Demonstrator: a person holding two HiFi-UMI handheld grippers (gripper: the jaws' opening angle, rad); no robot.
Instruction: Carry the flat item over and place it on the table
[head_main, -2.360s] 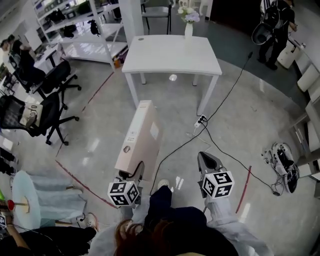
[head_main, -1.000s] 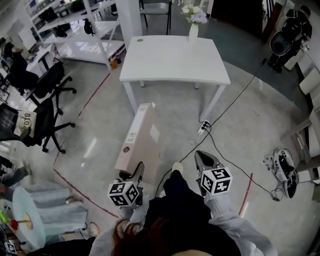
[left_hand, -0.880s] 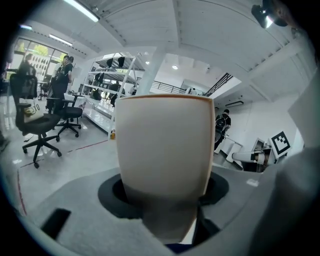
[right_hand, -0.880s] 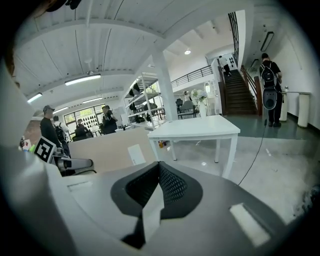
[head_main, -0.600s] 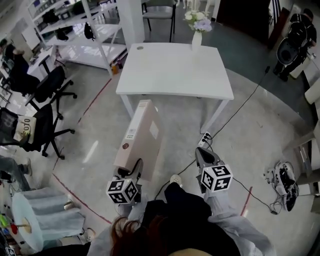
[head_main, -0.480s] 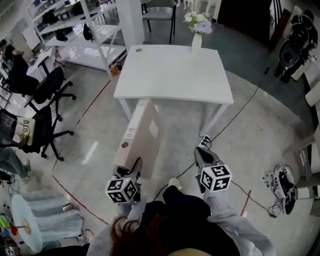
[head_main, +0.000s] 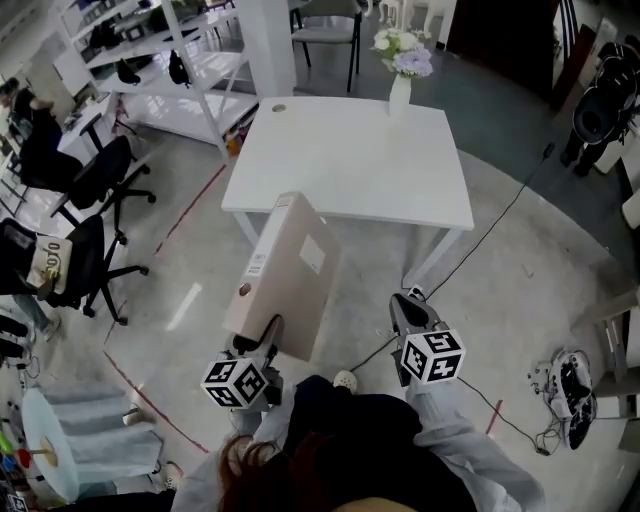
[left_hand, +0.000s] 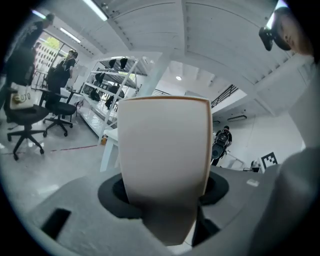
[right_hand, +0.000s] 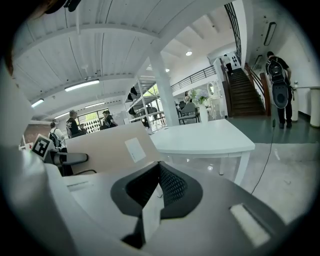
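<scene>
Binder position was the deciding matter. The left gripper (head_main: 266, 338) had its jaws clamped on the near short end of the beige binder (head_main: 285, 268), and that binder's long axis ran straight away from the jaws toward the white table (head_main: 350, 165). In the head view the binder's far end lay over the table's near-left edge, though whether it was above the top or merely in front of it could not be told from that angle. It rode on edge, with the labelled spine turned up and to the left and one broad face, bearing a small white sticker, turned toward the right.

The right gripper (head_main: 404, 306) hung beside the binder and apart from it, jaws together on nothing, pointing at the table's near-right leg.

Judging by this, the left hand alone carried the load and was the one nearer the set-down spot. The coming move would call for pushing the binder on along its own length until it was over the tabletop, then rolling it onto a broad face. Bare tabletop lay ahead, and the vase of flowers (head_main: 400, 88) at the far edge stood well clear of that path.
</scene>
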